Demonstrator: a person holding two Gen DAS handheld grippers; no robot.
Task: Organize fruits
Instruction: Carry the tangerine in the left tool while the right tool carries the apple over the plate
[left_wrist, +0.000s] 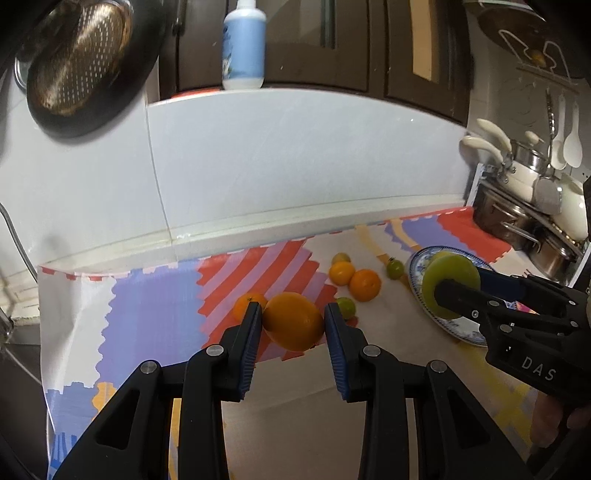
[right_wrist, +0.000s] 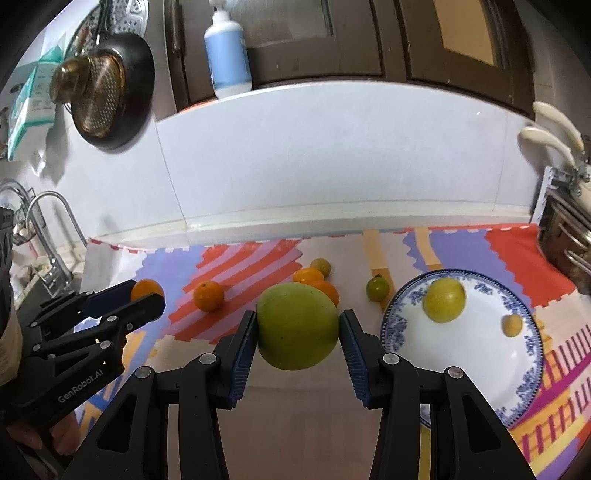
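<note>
Orange fruit (left_wrist: 293, 326) between left jaws, clamped.

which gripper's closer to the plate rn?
Right. The right gripper, shut on a green fruit, sits just left of the plate rim. The left gripper, holding an orange, is farther left over the mat.

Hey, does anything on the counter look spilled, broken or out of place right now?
Nothing spilled or broken. Several small fruits lie loose on the mat while only two sit on the plate.
</note>
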